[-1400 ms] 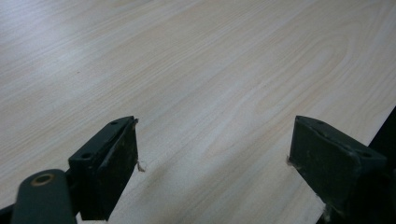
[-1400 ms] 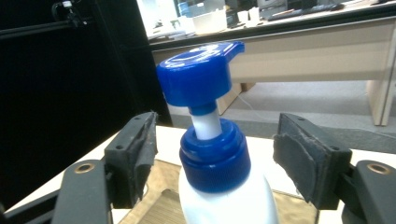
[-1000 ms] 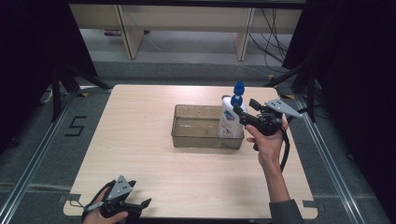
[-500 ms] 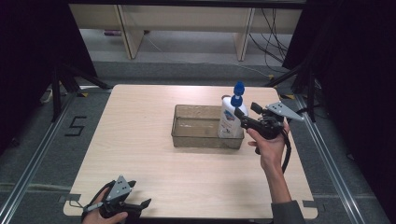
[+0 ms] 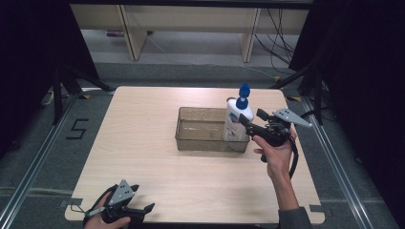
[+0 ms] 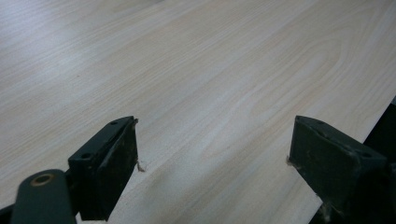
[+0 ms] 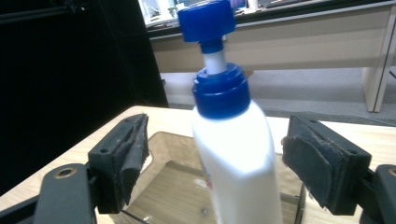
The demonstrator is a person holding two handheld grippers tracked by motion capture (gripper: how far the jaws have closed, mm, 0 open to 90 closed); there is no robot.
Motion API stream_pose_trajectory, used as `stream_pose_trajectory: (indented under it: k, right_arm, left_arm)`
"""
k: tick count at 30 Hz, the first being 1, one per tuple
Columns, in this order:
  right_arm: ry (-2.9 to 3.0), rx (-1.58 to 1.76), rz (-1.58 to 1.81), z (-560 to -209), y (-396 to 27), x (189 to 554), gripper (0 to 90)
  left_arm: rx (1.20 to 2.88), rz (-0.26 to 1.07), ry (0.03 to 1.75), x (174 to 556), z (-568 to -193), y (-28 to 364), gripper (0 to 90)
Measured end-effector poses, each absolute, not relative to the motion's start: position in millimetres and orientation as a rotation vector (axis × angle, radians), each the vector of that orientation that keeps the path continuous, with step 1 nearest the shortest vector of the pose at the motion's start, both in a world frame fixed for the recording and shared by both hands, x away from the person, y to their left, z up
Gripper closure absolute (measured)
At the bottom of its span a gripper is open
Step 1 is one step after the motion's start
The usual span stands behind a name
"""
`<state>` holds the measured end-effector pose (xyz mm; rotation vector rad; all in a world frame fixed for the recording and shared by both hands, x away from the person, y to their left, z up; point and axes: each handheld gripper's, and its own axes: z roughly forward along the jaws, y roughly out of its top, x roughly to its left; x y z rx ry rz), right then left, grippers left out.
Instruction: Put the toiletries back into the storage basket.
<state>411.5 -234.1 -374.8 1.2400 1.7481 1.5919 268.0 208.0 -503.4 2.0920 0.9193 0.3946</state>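
The left gripper [image 6: 212, 158] has both black jaws set wide apart with nothing between them. The pale wood-grain table [image 6: 201, 70] lies under and beyond the jaws. The table edge runs just beside the right-hand jaw, with dark space past it.

Both black grippers carry grey three-cornered plates, frayed dark pads on their fingers [image 7: 306, 161], and a trailing black cable.
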Motion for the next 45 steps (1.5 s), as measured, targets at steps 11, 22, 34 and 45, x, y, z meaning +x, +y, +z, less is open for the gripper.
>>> stream_pose_trajectory:
  k: [11, 22, 34, 45]
  right_arm:
    - [1.751, 1.236, 1.590, -374, -232, 398, 20.2]
    - [1.758, 1.235, 1.614, -379, -231, 392, 18.9]
    - [1.783, 1.252, 1.569, -384, -231, 386, 18.2]
    - [1.791, 1.245, 1.567, -392, -231, 381, 16.9]
  left_arm:
    - [2.106, 0.403, 0.912, 268, -503, 209, 14.8]
    - [2.106, 0.402, 0.912, 268, -503, 209, 14.8]
    - [2.099, 0.400, 0.915, 268, -503, 208, 14.8]
    - [2.104, 0.402, 0.914, 268, -503, 209, 14.8]
